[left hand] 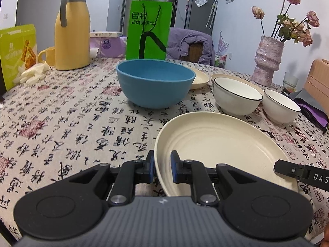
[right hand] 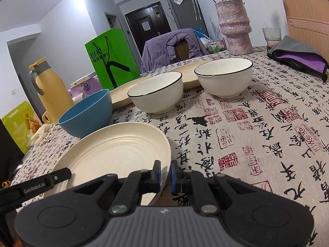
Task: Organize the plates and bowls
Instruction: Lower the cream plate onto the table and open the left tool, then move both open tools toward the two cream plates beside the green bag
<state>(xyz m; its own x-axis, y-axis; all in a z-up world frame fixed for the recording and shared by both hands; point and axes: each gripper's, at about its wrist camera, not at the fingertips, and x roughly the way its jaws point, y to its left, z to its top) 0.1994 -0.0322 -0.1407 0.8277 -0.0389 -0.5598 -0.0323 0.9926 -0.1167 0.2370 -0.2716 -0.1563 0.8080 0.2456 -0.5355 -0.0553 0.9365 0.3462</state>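
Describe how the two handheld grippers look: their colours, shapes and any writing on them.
Both are alike. The left gripper and the right gripper have a ribbed grey body, rounded black side lobes, black linkage arms with metal pivot screws, and blue pads on black fingers. White lettering shows on their sides: "GenRobot.AI" on one, "DAS" on the other. No cables are visible.

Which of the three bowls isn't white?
The blue bowl, the one at the left of the group, beside the yellow jug. The two other bowls are white with a thin dark rim line.
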